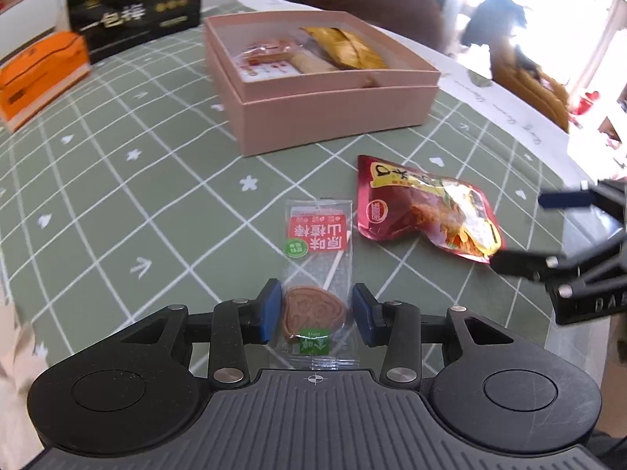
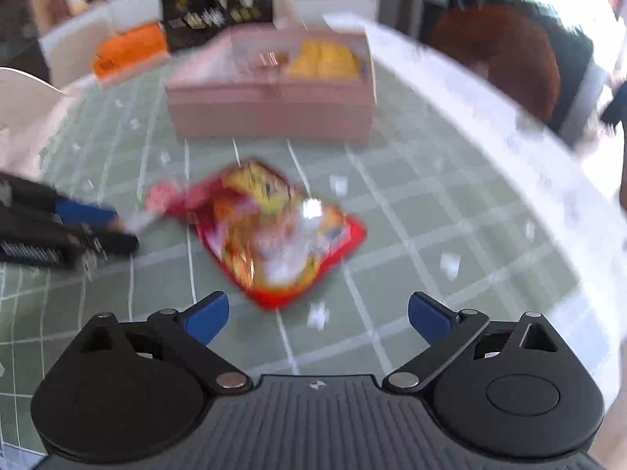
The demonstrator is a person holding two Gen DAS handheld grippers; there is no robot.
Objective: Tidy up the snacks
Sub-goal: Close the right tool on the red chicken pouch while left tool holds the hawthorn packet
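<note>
Lollipop packet lies between left gripper's parted pads

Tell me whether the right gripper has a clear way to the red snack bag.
Probably yes: the right gripper is open, and the red snack bag lies just ahead on bare tablecloth, nothing between.

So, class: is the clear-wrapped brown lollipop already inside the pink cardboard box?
No, the lollipop lies on the green tablecloth, outside the box.
</note>
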